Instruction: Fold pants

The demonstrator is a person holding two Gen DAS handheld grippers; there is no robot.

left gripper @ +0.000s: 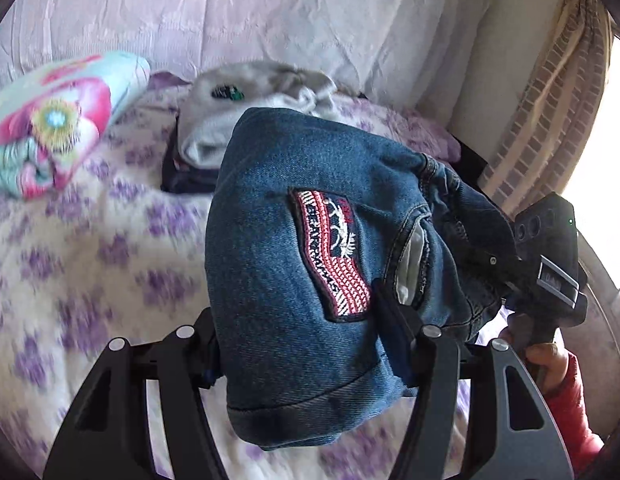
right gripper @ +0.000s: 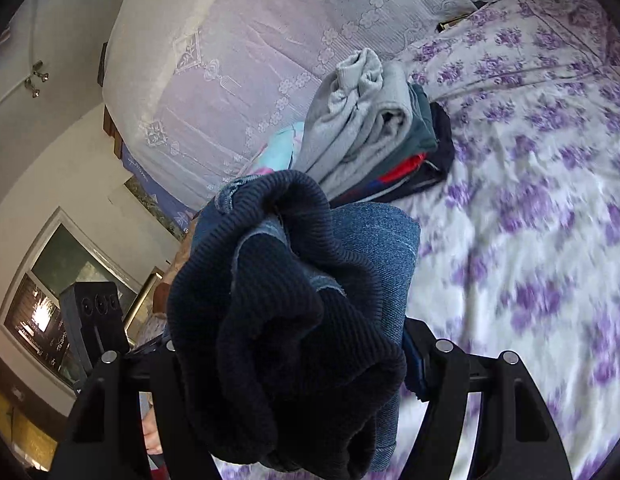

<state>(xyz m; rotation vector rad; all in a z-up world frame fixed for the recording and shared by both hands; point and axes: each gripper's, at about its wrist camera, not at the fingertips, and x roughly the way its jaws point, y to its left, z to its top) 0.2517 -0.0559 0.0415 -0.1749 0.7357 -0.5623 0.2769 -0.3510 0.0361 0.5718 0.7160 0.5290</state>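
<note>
The folded blue denim pants [left gripper: 293, 264], with a red, white and blue flag patch [left gripper: 334, 252], hang in the air above the bed. My left gripper [left gripper: 297, 344] is shut on their lower folded part near the hem. My right gripper [right gripper: 293, 360] is shut on the dark ribbed waistband end [right gripper: 285, 304], which bunches over its fingers and hides them. In the left wrist view the right gripper's body [left gripper: 550, 264] shows at the pants' far right end. In the right wrist view the left gripper's body [right gripper: 95, 316] shows at the left.
The bed has a white cover with purple flowers [right gripper: 530, 200]. A stack of folded clothes topped by a grey garment [right gripper: 370, 128] lies near the headboard, also seen in the left wrist view [left gripper: 245, 116]. A bright floral pillow [left gripper: 57, 120] lies at the left. A curtain [left gripper: 550, 92] hangs at the right.
</note>
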